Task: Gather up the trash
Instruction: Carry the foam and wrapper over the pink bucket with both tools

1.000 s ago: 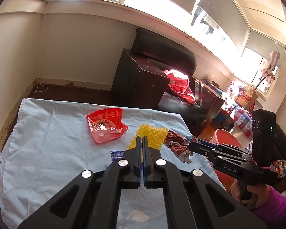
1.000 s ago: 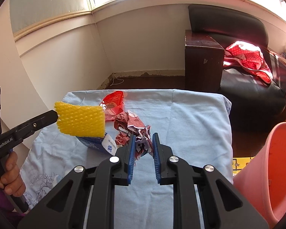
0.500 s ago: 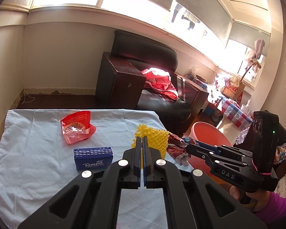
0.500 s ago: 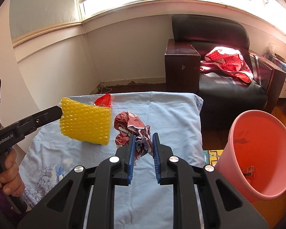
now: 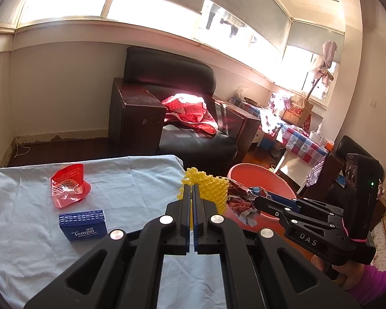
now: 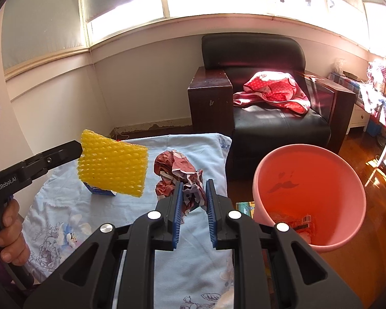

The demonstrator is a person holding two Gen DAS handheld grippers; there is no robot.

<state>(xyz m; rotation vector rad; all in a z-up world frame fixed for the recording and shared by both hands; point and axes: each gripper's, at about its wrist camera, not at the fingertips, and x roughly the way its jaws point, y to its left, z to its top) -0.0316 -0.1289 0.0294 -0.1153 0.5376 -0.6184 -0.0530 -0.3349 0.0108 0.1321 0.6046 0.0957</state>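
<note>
Pale blue cloth-covered table [image 5: 131, 180], sunlit room with black leather armchair [image 6: 270, 82]. Left gripper [image 5: 191, 193] clamps bumpy yellow bubble wrap [image 6: 113, 164]; right gripper [image 6: 193, 193] pinches crumpled red-brown paper [image 6: 177, 170], both held above the table edge beside the round pink bin [image 6: 347, 180].

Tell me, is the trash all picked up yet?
Not yet! A few bits already lie in the pink bin. The left gripper is shut on a yellow foam sheet, and the right gripper is shut on a crumpled wrapper; neither is in the bin yet. The red bag lies on the table. The blue tissue pack sits there too.
</note>
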